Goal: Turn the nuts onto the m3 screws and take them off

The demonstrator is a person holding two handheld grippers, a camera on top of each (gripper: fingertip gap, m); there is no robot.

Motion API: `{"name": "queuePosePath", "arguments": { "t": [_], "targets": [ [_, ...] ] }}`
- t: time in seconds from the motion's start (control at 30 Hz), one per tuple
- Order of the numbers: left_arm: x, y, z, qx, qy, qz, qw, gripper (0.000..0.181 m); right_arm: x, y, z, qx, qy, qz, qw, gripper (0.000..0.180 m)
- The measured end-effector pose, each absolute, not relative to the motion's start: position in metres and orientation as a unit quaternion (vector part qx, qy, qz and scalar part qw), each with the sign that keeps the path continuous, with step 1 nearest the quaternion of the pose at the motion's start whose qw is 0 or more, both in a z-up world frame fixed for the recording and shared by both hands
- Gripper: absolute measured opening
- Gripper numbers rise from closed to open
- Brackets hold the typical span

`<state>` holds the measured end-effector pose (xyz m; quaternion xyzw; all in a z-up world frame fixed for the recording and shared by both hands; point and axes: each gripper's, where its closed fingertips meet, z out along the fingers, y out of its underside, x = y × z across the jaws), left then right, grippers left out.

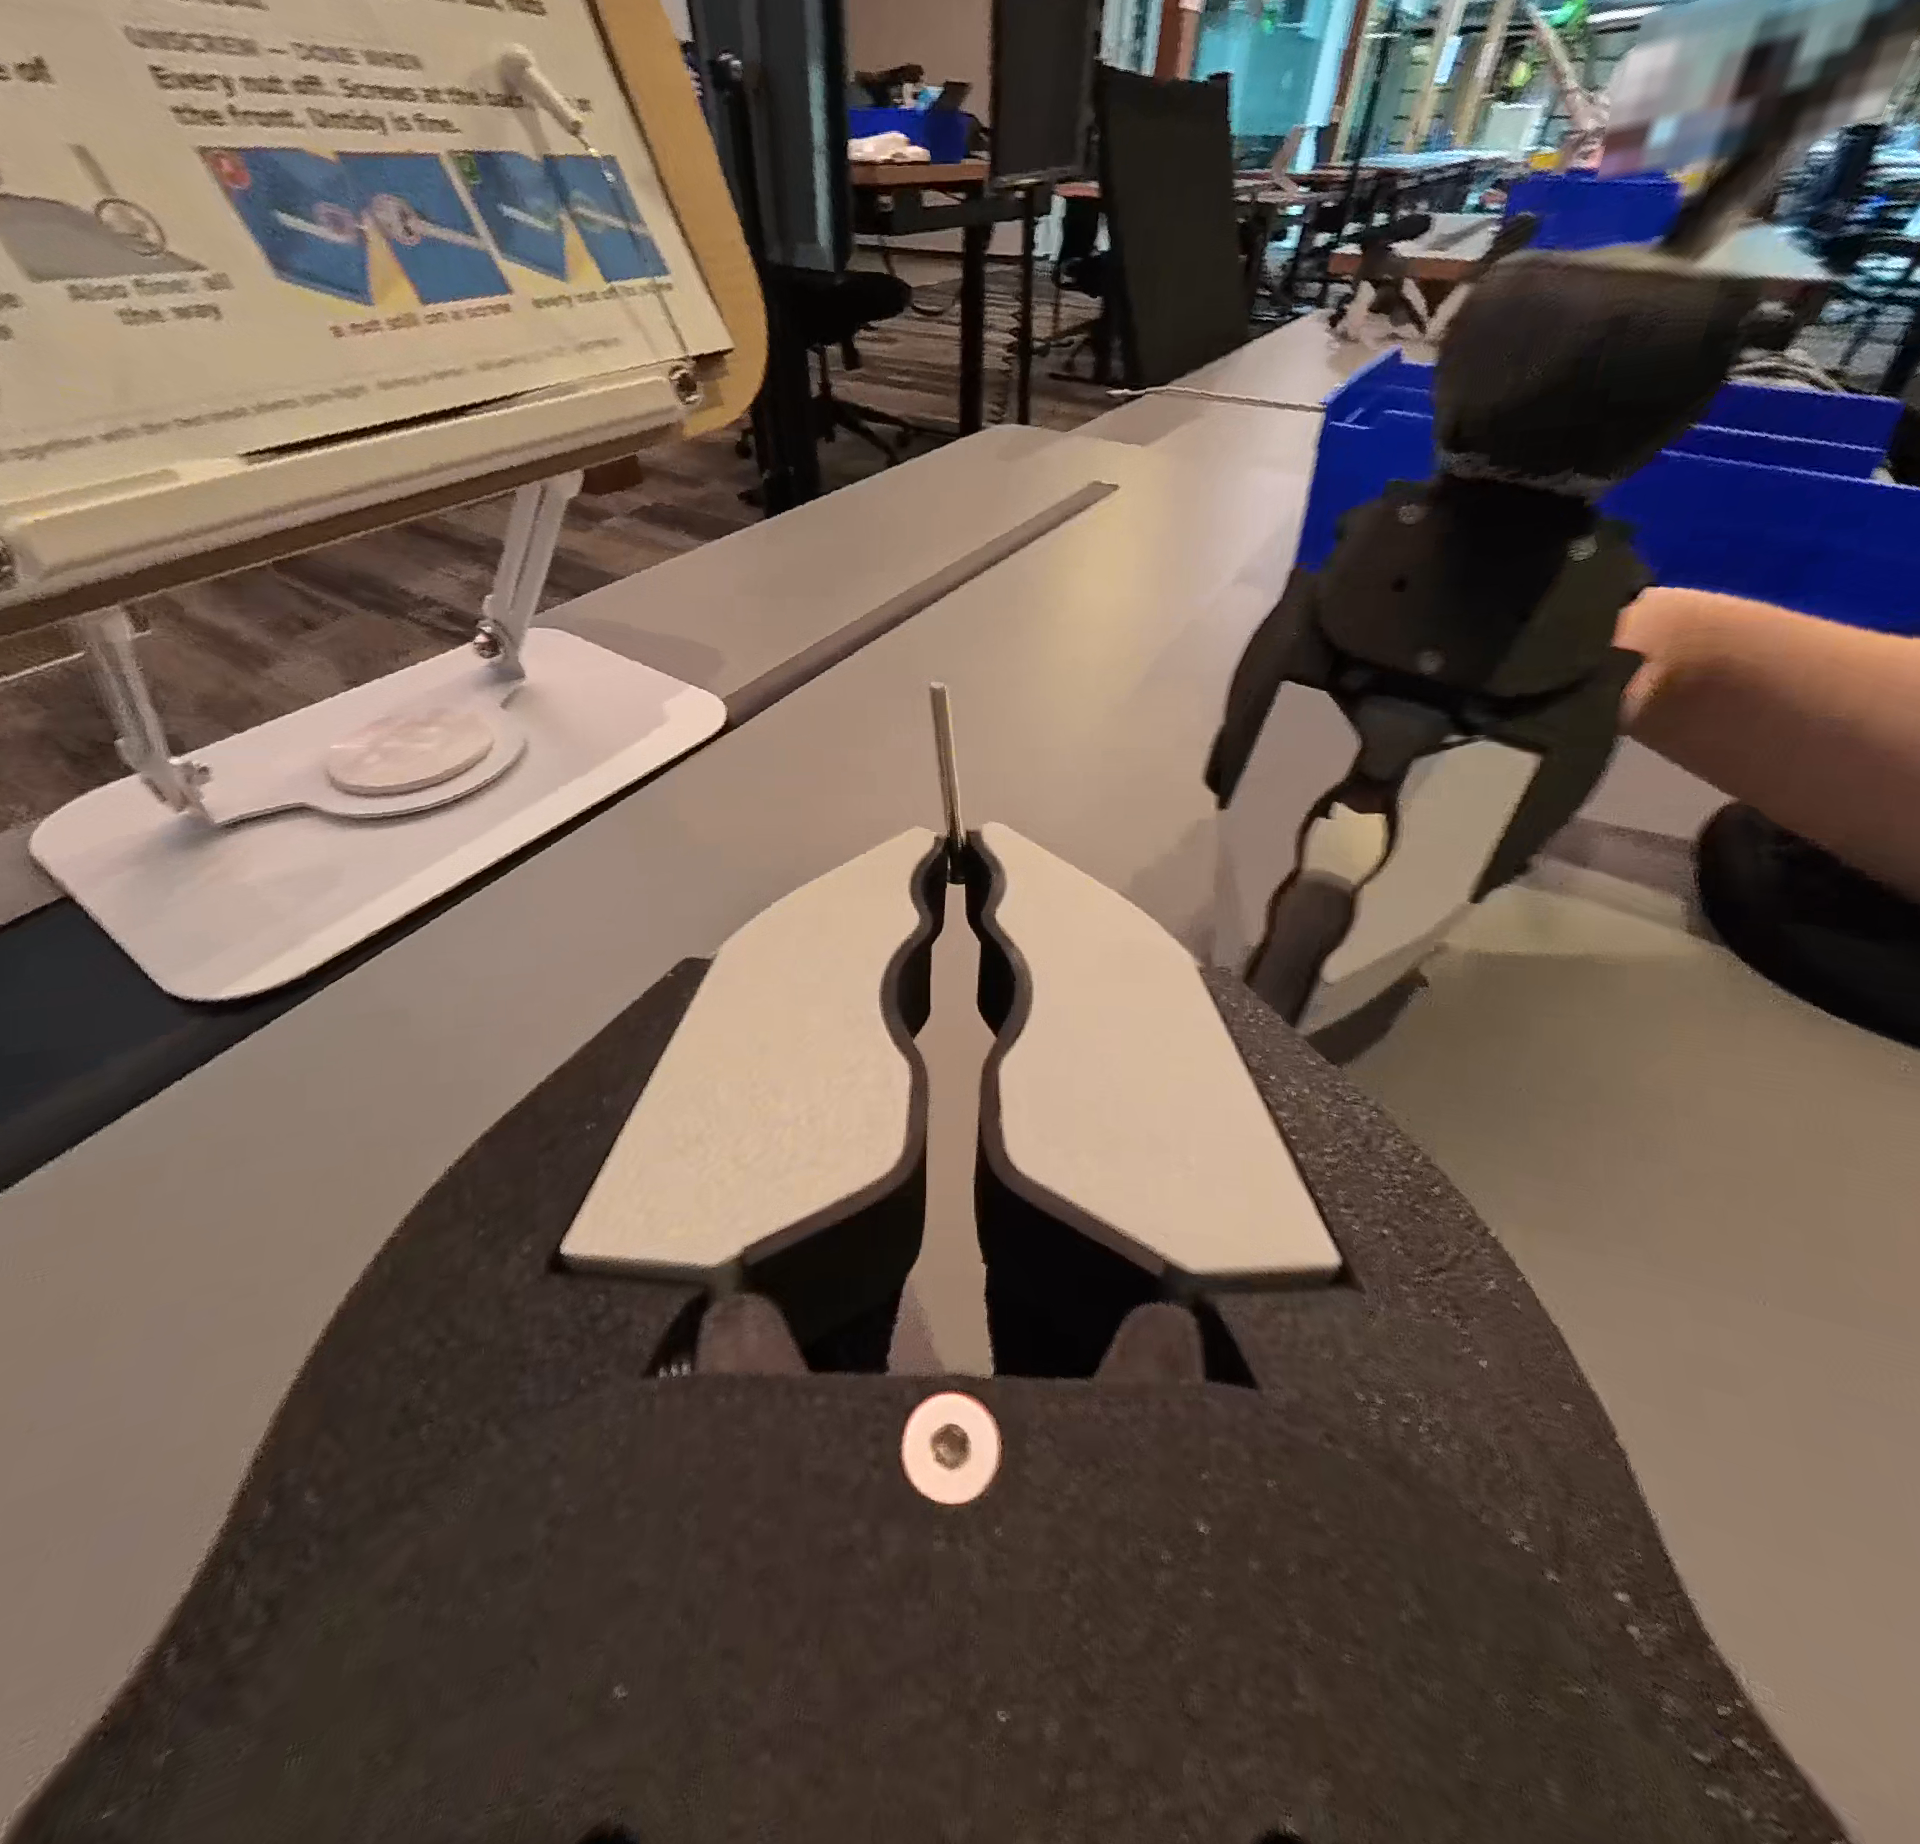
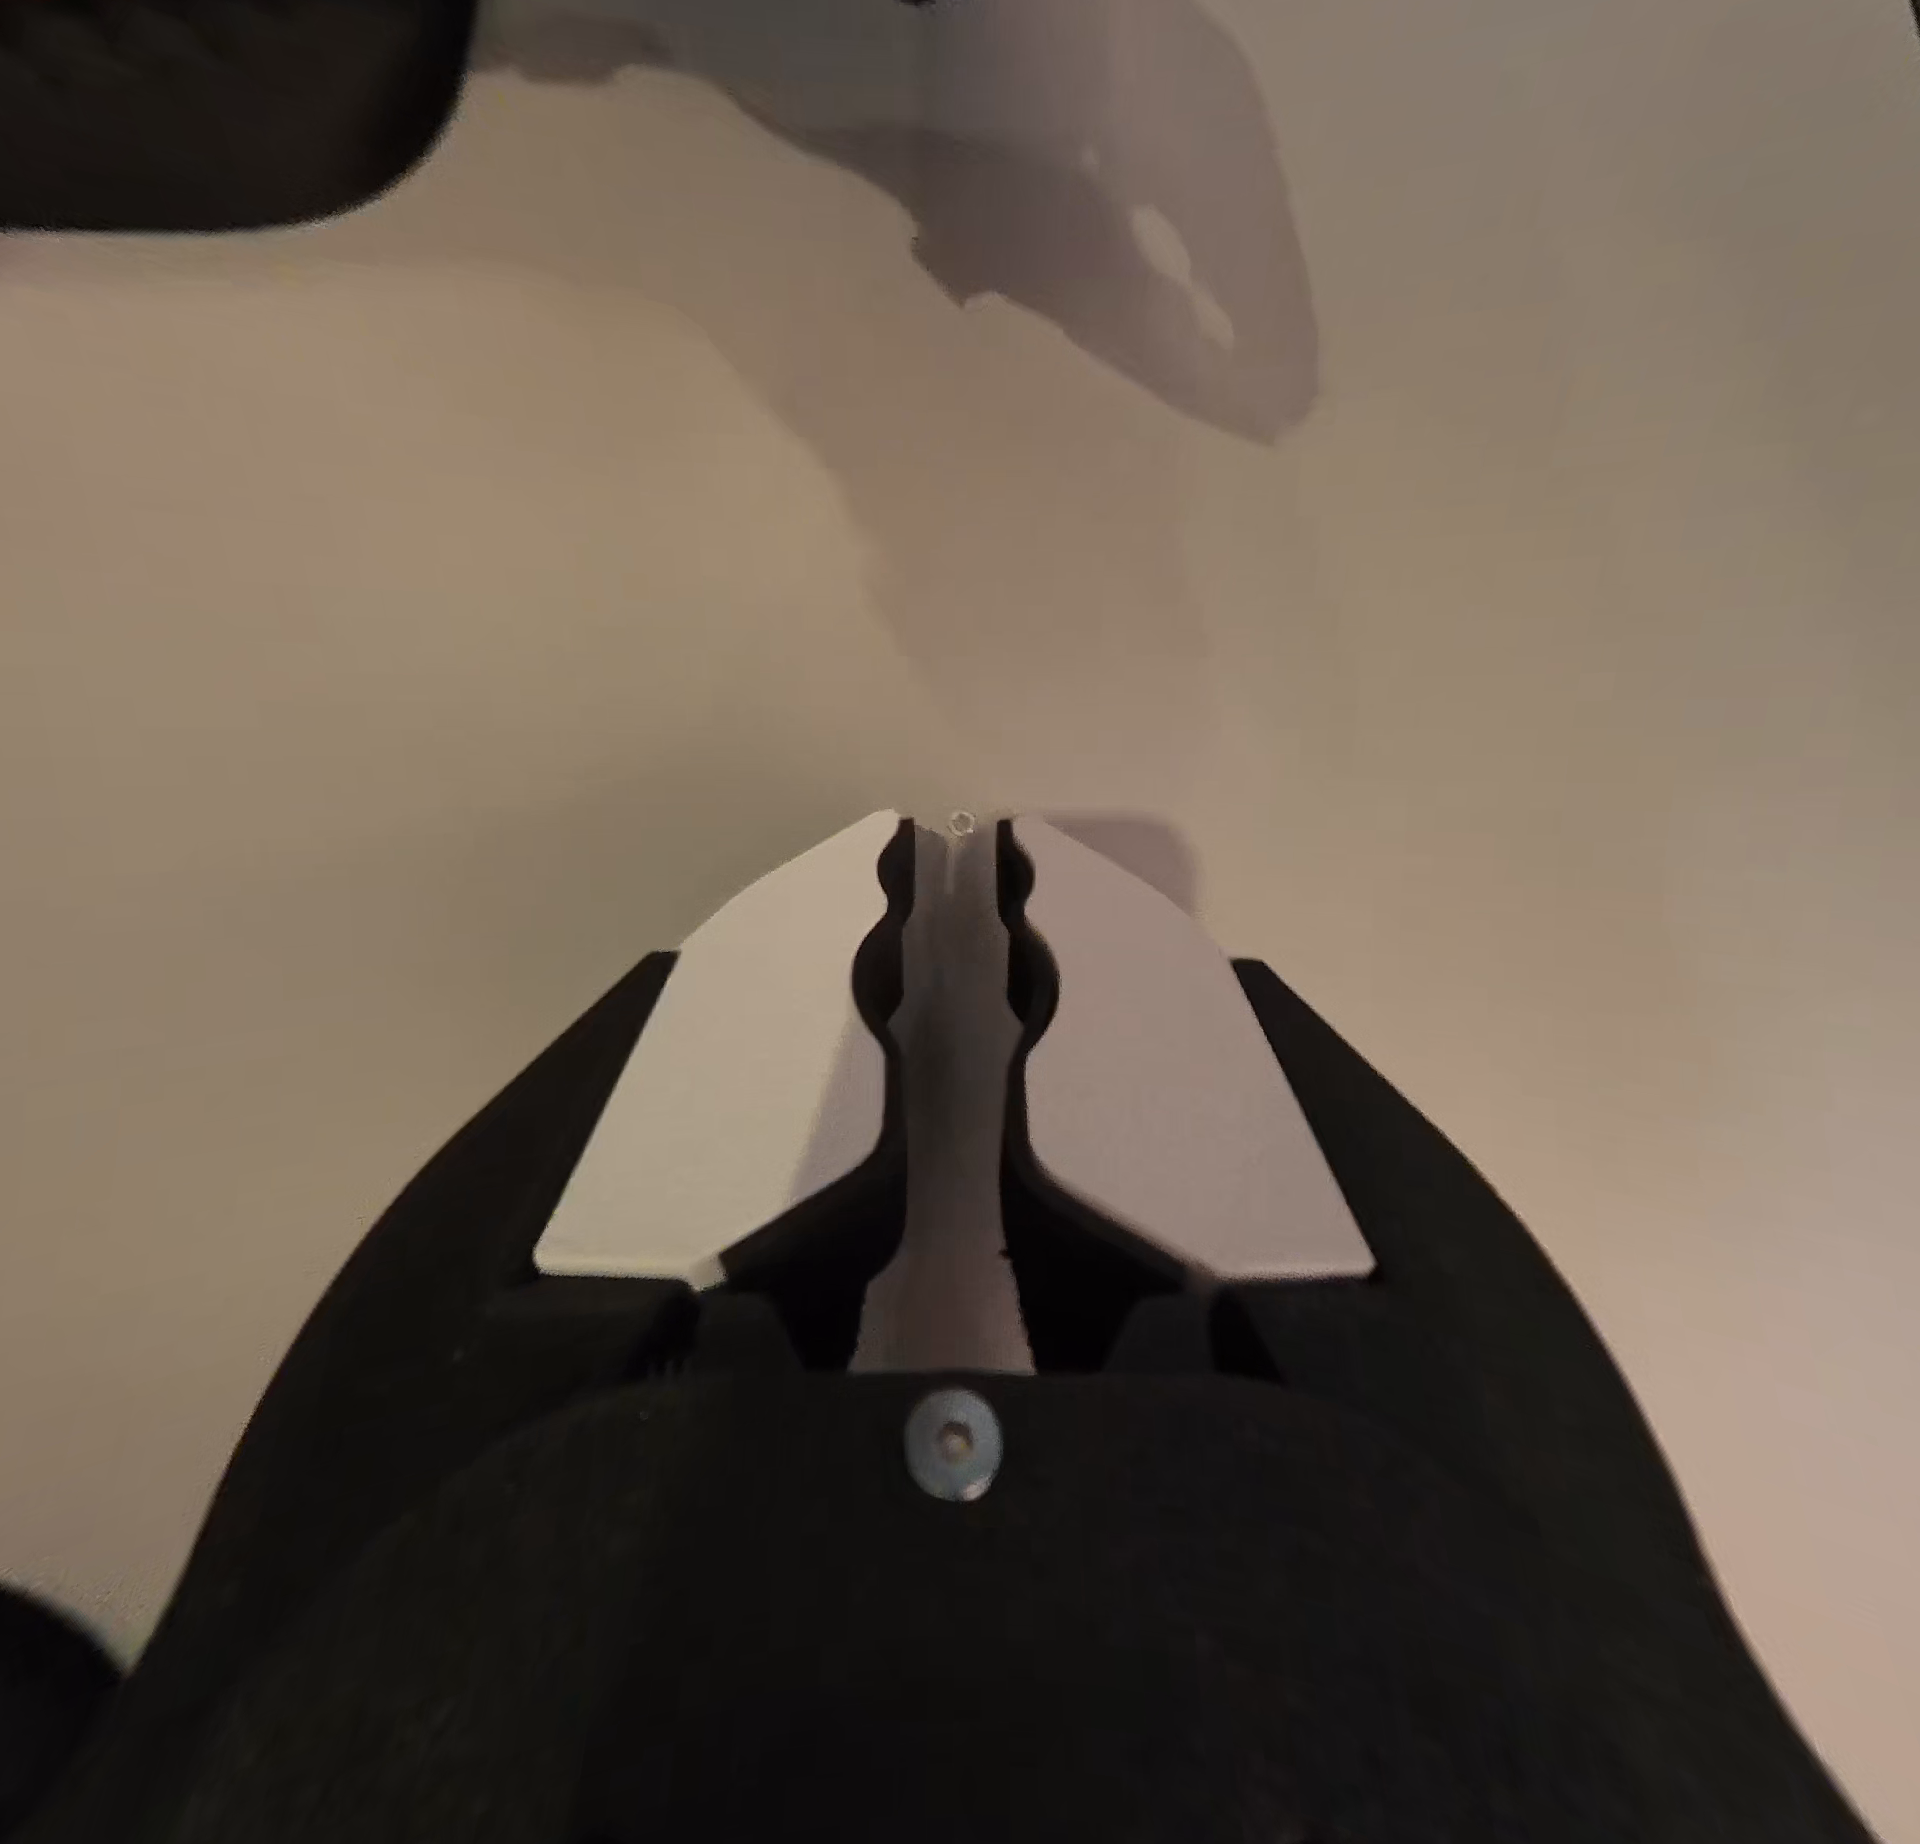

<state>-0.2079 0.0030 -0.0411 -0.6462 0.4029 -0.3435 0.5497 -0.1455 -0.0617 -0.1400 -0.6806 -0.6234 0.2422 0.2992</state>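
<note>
The head of the screw (image 1: 945, 755) is buried between the fingertips of the left tool (image 1: 956, 849), so only its shaft shows. The right tool (image 1: 1340, 859) is smeared by motion in the left wrist view, and the hand (image 1: 1756, 714) holding it is cut off by the right edge. In the right wrist view a tiny ring, probably a nut (image 2: 961, 822), lies on the worktop (image 2: 1558, 651) just ahead of the tool's tips (image 2: 956, 830); it is too small to tell its shape. The printed sheet (image 1: 312, 163) on the stand is cropped at the top and left.
</note>
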Motion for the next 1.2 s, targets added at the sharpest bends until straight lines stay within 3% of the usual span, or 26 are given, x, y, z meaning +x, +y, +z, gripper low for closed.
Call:
{"name": "queuePosePath", "arguments": {
  "t": [1.2],
  "targets": [
    [-0.193,-0.031,-0.051,-0.584,0.52,-0.361,0.508,0.003,-0.151,-0.061,-0.156,-0.696,-0.606,0.239,0.303,0.011]
  ]
}}
